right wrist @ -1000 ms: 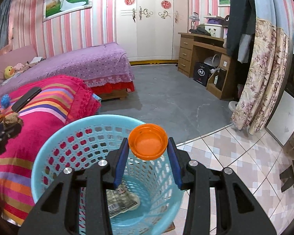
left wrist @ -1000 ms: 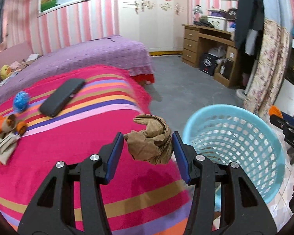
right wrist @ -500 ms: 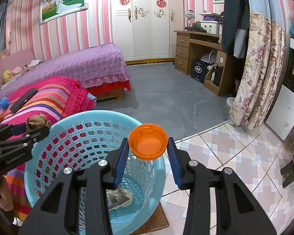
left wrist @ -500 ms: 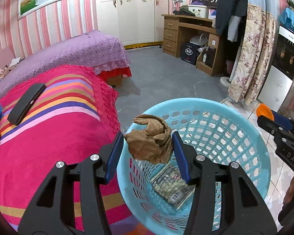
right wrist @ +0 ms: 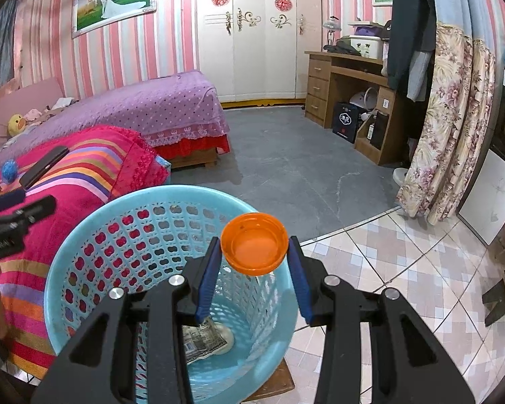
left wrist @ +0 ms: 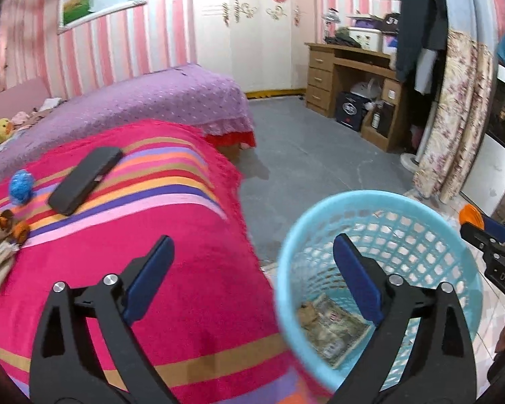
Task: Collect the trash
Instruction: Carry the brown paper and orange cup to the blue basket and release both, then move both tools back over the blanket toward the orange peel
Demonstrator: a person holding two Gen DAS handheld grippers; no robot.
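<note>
The right gripper (right wrist: pixel 254 271) has its fingers (right wrist: pixel 207 279) squeezed tight on an orange cap (right wrist: pixel 254 247), which sits right at the tips. Just under and behind the cap is the blue basket (right wrist: pixel 94 222), with paper trash (right wrist: pixel 202 341) at the bottom. The left gripper (left wrist: pixel 254 259) has its fingers (left wrist: pixel 148 274) spread wide with nothing between them. Its right finger is over the basket (left wrist: pixel 320 212), and its left finger is over the striped bed (left wrist: pixel 171 202). A black case (left wrist: pixel 84 178) lies farther off on the bed.
</note>
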